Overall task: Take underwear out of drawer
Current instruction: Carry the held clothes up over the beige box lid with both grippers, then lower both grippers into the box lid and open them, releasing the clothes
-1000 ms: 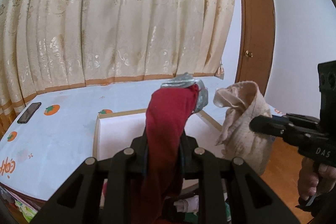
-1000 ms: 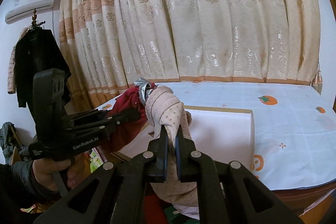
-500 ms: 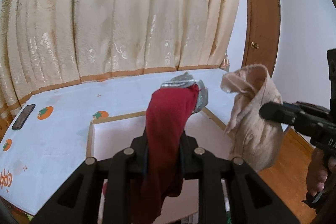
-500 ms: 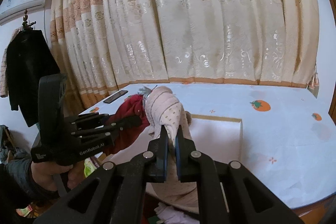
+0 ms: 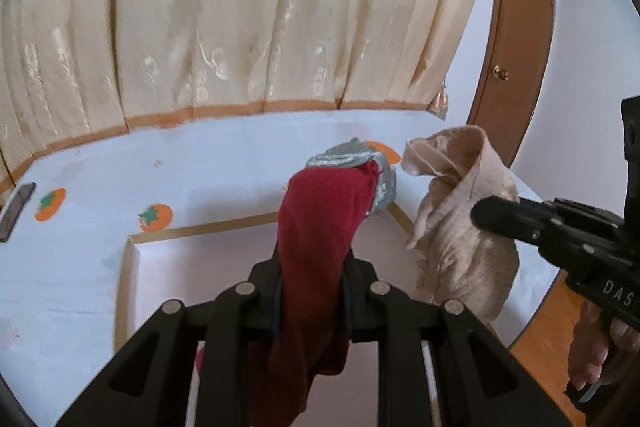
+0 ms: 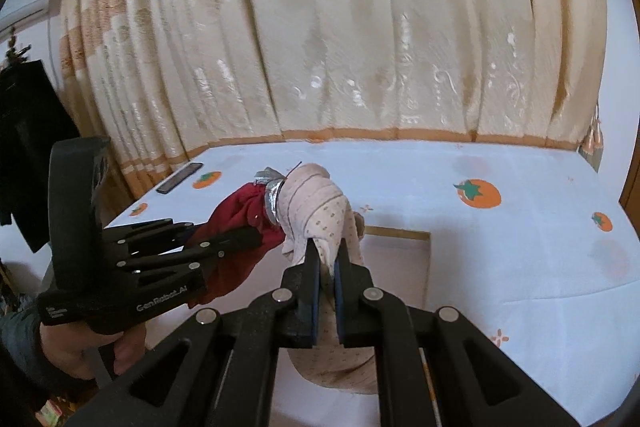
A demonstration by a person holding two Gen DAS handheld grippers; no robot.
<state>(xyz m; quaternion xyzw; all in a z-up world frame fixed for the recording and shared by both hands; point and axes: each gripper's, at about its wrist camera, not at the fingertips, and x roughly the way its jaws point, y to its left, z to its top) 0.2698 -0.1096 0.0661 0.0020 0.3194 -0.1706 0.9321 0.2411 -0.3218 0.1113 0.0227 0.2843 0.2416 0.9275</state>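
Left wrist view: the left tool (image 5: 310, 279) is clamped on red underwear (image 5: 320, 227).
Right wrist view: the right tool (image 6: 325, 267) is pinched tight on beige underwear (image 6: 320, 203).
Change: both garments are carried further over the bed (image 6: 500, 259) than a second ago; the white box (image 5: 192, 259) is now under them.
Meaning: removal from the drawer is judged done; only setting down remains.

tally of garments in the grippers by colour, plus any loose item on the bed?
Red underwear with silver waistband, held in the left gripper: 1
Beige dotted underwear, held in the right gripper: 1
Dark phone, lying on the bed sheet: 1
Total: 3
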